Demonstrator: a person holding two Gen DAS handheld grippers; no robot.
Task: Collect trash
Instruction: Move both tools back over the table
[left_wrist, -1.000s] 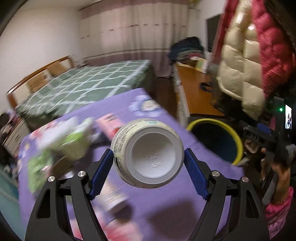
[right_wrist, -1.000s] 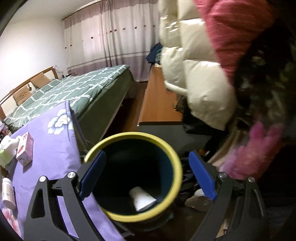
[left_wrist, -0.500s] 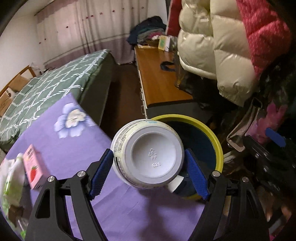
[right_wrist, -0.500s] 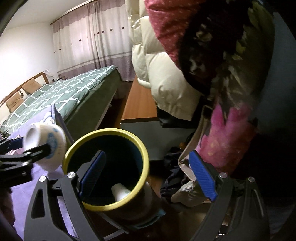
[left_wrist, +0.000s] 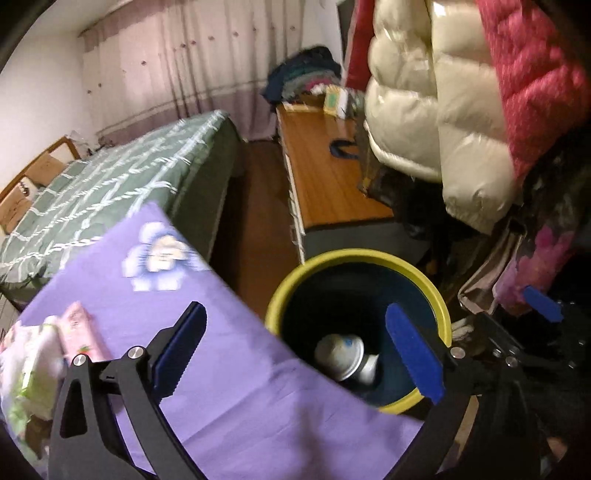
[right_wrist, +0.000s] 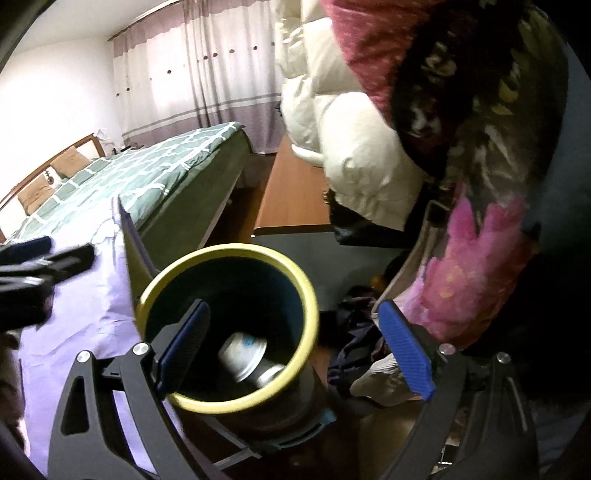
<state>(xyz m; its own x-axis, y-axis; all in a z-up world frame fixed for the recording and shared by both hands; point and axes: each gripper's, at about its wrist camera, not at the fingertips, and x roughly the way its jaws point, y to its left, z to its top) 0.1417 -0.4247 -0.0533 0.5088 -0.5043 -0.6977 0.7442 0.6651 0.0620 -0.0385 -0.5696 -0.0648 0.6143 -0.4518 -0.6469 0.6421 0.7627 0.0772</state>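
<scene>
**Cup dropped into bin; left gripper now empty**

The white plastic cup (left_wrist: 340, 356) with blue print lies on its side at the bottom of the bin (left_wrist: 356, 254), a dark round bin w/ a yellow rim. A second pale item, prob. another cup, lies against it; too blurred to say more. Half a sec ago this cup sat clamped between the left gripper's pads, above the bin's rim. Now it's out of the grip and inside.

The left gripper (left_wrist: 295, 350) has just been opening: its jaws stand wide apart, nothing between them, hanging over the near-left edge of the bin. The right gripper (right_wrist: 293, 349) is also spread wide and empty, over the bin's mouth from the other side; it has barely shifted.

Meaning for the task: one piece of trash is collected, and both grippers are free for the next.

Just left of the bin is the desk (left_wrist: 229, 373), covered in a purple cloth w/ a flower print. On its far-left part there is more to pick up: a pink carton (left_wrist: 79, 332) and, beside it, a blurred pale-green wrapper or bag (left_wrist: 29, 373). Behind: a bed w/ a green check cover, curtains, puffy coats hanging at right.
</scene>
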